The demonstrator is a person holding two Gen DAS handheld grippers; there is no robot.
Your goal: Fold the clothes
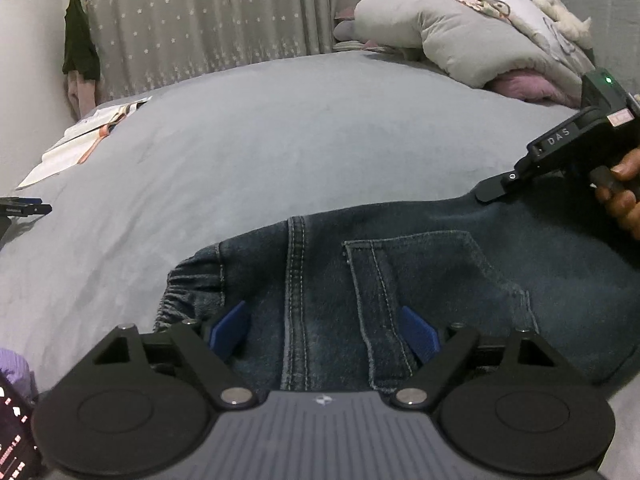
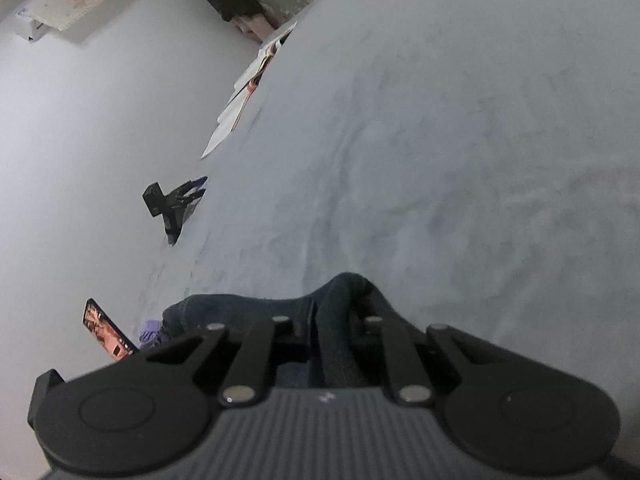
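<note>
Left gripper [image 1: 325, 330] jaws wide over jeans [image 1: 420, 280]; right gripper [image 2: 334, 316] pinches them.

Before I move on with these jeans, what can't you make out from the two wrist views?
- Jeans: legs and hems cut off by the left wrist view's lower and right edges.
- Right gripper: in its own view, bunched denim hides the jaws' tips.
- Phone: screen too small and blurred to read.
- Open book: print too small to read.
</note>
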